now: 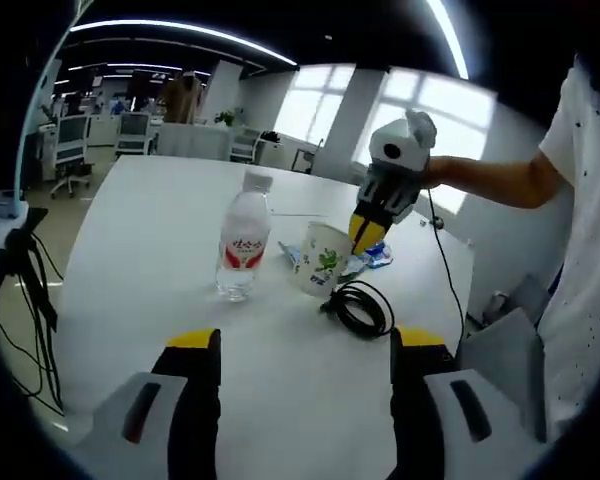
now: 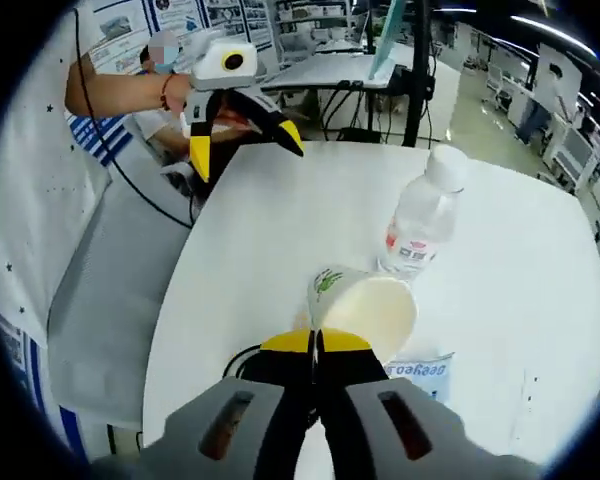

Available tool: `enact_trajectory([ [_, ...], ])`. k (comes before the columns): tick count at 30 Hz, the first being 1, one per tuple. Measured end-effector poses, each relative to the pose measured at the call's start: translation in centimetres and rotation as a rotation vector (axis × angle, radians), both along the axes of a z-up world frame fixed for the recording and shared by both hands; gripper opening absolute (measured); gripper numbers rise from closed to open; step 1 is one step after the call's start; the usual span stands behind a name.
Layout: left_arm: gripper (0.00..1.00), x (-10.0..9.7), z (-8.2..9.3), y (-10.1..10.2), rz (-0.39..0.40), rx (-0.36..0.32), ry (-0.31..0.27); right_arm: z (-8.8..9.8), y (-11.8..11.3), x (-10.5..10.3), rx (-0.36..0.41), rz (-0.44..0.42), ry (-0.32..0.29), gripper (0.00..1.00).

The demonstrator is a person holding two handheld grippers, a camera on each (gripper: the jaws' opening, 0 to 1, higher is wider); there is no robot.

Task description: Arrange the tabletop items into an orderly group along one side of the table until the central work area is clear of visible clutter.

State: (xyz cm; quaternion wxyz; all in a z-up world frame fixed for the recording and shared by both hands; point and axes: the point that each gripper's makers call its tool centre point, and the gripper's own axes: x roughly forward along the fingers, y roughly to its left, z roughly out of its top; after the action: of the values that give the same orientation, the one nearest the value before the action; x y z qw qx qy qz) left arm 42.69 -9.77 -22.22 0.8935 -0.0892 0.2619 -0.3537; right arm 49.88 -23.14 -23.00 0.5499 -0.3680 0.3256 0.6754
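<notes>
Holding both grippers over a white table [image 1: 130, 220], you have the left gripper [image 1: 305, 345] hovering with its fingers spread wide, nothing between them, near edge of the table under it. Your right gripper [image 2: 316, 342] sits with its yellow-tipped fingers pressed together, right at the rim of a paper cup [image 2: 365, 305]; looks like the rim wall is pinched, but the contact itself is hard to make out. From the left gripper view the right gripper [image 1: 368, 232] comes down onto the same paper cup [image 1: 320, 260], fingertips at its upper rim. Cup is tilted, open mouth toward the right gripper's camera, green leaf print on its side.

Water bottle [image 1: 245, 245] stands upright just beside the cup, white cap, red label, mostly clear. In the right gripper view the bottle [image 2: 420, 225] is just past the cup, close, maybe touching, can't tell.

Black cable [image 1: 362, 305] lies coiled on the table in front of the cup. Blue-and-white packet [image 2: 415, 368] lies flat under or beside the cup, partly hidden. From the right gripper view your left gripper [image 2: 242, 125] shows at the far table edge, fingers apart.
</notes>
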Motion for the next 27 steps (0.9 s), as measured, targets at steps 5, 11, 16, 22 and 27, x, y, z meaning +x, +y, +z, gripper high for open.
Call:
enact_trajectory([
  [5,0.70,0.2,0.1,0.1,0.002,-0.004,-0.009,-0.6,-0.3,1.7,-0.079,0.077,-0.119,0.00],
  [11,0.70,0.2,-0.1,0.2,0.007,-0.003,-0.007,-1.2,-0.2,3.1,-0.134,0.160,-0.213,0.00],
  [16,0.70,0.2,-0.2,0.2,0.009,-0.003,-0.005,-1.9,-0.4,3.9,-0.197,0.264,-0.286,0.00],
  [22,0.69,0.1,-0.4,0.2,0.013,-0.008,-0.002,-2.8,-0.5,4.1,-0.245,0.345,-0.341,0.00],
  [27,0.69,0.1,-0.5,0.1,0.013,-0.010,0.002,-3.3,-0.3,4.3,-0.266,0.391,-0.370,0.00],
])
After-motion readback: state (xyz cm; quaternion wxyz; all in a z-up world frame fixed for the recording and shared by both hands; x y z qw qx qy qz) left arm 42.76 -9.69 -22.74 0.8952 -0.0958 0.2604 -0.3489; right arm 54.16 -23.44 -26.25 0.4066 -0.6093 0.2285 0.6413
